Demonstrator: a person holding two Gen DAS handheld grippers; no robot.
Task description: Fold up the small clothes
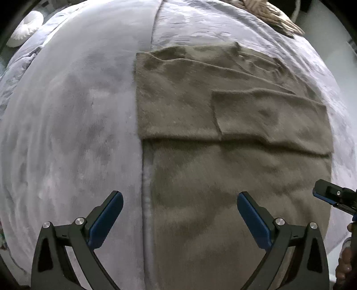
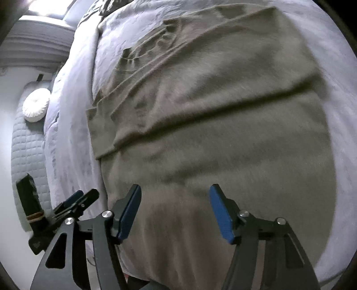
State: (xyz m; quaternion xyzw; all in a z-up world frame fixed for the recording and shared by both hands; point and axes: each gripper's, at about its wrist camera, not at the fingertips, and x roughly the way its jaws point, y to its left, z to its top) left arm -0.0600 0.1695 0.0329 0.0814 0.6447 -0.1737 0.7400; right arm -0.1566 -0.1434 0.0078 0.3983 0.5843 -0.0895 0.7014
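A taupe fuzzy sweater [image 1: 223, 138] lies flat on a pale lavender bed cover [image 1: 73, 125], its sleeves folded across the body. It fills the right wrist view [image 2: 223, 125], collar at the far end. My left gripper [image 1: 179, 214] is open and empty, held above the sweater's near left edge. My right gripper [image 2: 175, 209] is open and empty above the sweater's lower part. The right gripper's tip shows at the right edge of the left wrist view [image 1: 334, 196]; the left gripper shows at the lower left of the right wrist view [image 2: 75, 205].
A round white cushion [image 1: 26, 26] sits at the far left of the bed, also in the right wrist view [image 2: 35, 104]. A beige patterned cloth [image 1: 270, 15] lies at the far edge. A grey quilted cover [image 2: 29, 151] hangs at the bedside.
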